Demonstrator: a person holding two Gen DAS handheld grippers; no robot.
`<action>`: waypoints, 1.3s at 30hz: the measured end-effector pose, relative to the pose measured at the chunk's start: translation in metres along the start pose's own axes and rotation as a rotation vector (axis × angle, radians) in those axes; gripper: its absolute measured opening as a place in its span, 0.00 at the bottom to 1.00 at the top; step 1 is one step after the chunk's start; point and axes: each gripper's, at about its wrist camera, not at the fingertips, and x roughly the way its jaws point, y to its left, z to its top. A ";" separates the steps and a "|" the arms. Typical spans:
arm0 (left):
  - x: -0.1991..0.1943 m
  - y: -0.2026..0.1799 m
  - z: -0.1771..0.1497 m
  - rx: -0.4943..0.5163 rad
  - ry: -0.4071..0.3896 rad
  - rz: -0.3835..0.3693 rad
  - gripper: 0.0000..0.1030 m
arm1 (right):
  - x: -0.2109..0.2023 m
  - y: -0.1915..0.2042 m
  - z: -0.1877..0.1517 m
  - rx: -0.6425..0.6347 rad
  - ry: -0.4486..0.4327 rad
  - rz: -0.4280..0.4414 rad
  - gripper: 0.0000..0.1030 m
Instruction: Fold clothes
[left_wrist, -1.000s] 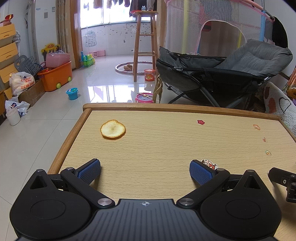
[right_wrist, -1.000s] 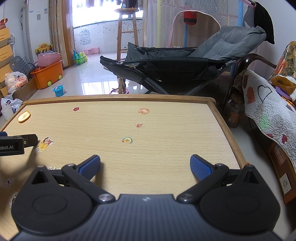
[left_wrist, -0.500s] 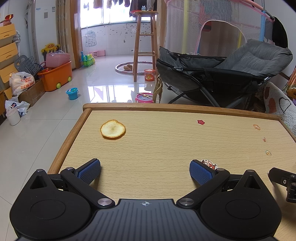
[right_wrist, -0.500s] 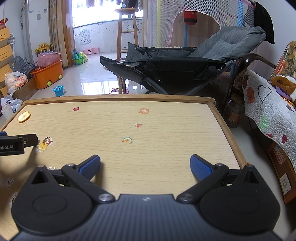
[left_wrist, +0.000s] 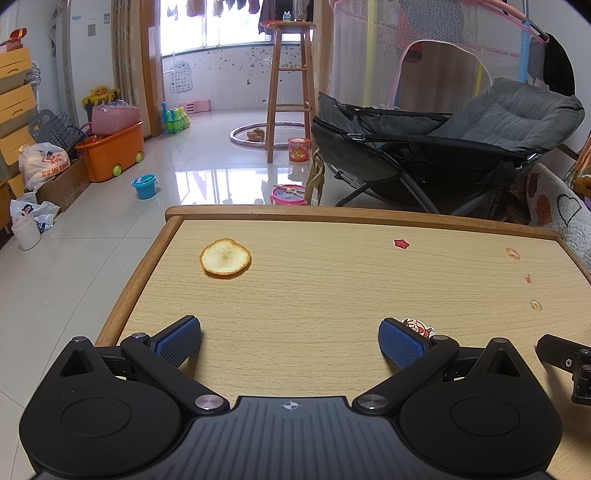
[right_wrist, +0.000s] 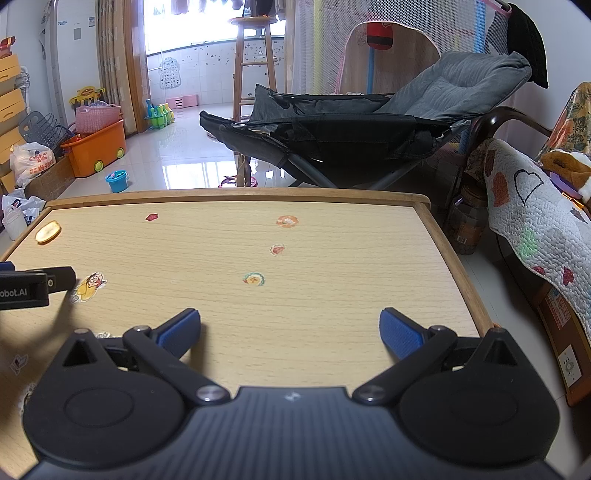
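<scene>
Both grippers wide apart over wooden surface (left_wrist: 332, 295); no garment visible.
Left gripper (left_wrist: 290, 341) and right gripper (right_wrist: 290, 330) hold nothing. Orange peel (left_wrist: 225, 257) lies near far left corner; cartoon stickers (right_wrist: 254, 278) dot the surface.

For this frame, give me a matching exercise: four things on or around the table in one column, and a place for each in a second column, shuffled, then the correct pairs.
Things
1. orange peel
2. cartoon sticker
3. wooden stool
4. orange storage bin

Places
A. on the floor by the wall, far left of the room
B. on the table near its far left corner
C. standing on the floor beyond the table, before the window
D. on the table just beside the left tongs, partly hidden behind its right pad

Pairs: 1-B, 2-D, 3-C, 4-A
</scene>
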 end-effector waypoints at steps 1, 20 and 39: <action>0.000 0.000 0.000 0.000 0.000 0.000 1.00 | 0.000 0.000 0.000 0.000 0.000 0.000 1.00; -0.002 0.006 0.000 0.001 0.000 0.001 1.00 | -0.001 0.002 0.001 0.001 -0.001 0.000 1.00; -0.024 -0.002 -0.011 0.126 0.023 -0.127 0.99 | -0.063 -0.023 -0.012 0.065 -0.026 0.019 1.00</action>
